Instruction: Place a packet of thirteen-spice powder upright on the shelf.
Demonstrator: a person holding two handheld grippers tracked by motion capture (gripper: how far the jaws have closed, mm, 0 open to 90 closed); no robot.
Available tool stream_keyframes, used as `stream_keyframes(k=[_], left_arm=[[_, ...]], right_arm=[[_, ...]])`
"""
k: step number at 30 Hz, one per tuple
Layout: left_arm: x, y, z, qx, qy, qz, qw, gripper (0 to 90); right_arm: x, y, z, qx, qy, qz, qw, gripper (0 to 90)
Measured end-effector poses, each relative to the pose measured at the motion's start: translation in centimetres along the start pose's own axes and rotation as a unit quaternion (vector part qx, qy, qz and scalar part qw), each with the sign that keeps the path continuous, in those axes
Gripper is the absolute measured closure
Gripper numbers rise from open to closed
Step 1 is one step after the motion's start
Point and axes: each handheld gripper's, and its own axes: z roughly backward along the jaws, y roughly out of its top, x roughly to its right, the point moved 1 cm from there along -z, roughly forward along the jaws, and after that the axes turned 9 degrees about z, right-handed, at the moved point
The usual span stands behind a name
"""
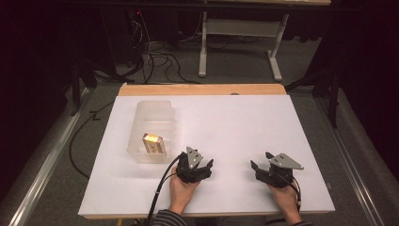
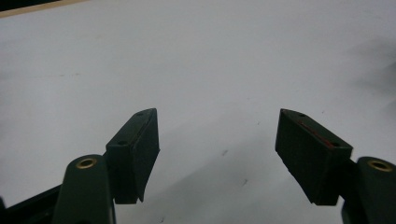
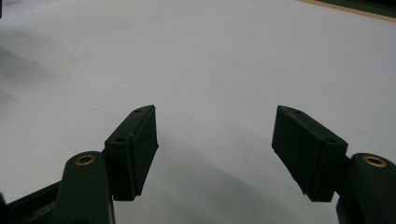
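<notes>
Reaching for the small box means swinging the left gripper (jaws spread wide, nothing between them) leftward and over the rim of the clear plastic bin, where the box lies at the near end, then lowering steeply so the pads clear the wall. The right gripper, equally spread and unloaded, rests on the white table. The box's label is too small to read, and the bin's translucent walls blur its lower edges.

A clear plastic bin is standing upright on the table's left half, its open top facing up. A small yellow-and-brown box is lying tilted inside it, leaning toward the near end.
</notes>
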Motion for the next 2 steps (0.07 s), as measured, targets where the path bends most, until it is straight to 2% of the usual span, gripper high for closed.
stream_keyframes(k=[2], left_arm=[[0.01, -0.01, 0.01, 0.0, -0.002, -0.001, 1.0, 31.8]], right_arm=[[-0.03, 0.0, 0.01, -0.002, 0.0, 0.0, 1.0, 31.8]])
